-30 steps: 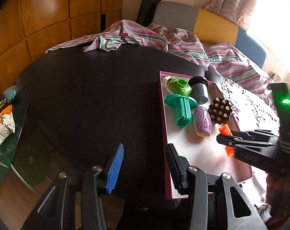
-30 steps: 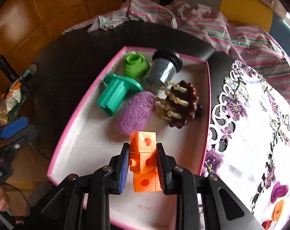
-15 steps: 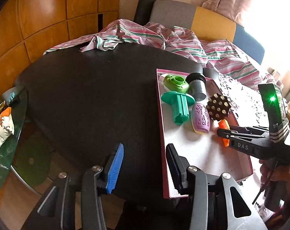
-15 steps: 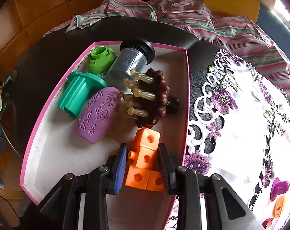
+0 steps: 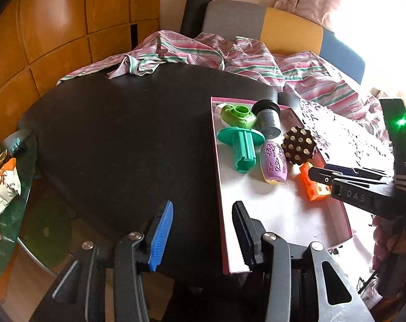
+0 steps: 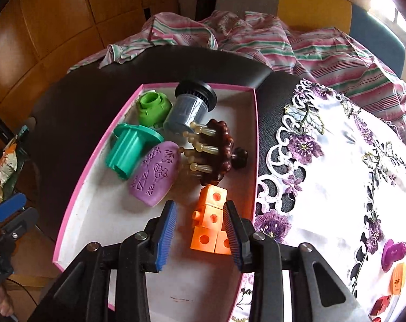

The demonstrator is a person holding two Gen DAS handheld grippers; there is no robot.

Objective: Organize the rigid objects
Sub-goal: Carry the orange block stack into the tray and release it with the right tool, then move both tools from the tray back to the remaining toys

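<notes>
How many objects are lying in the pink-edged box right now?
6: green cap and grey canister at the far end, teal spool, purple pod, brown spiked massager, and orange blocks between the opening right gripper jaws.

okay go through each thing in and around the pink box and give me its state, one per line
Pink box: open, no lid.
Orange block piece: lying in box, between opening right gripper jaws.
Purple case: on its side.
Teal spool: on its side.
Grey filter: tipped over.
Left gripper: open, empty.
</notes>
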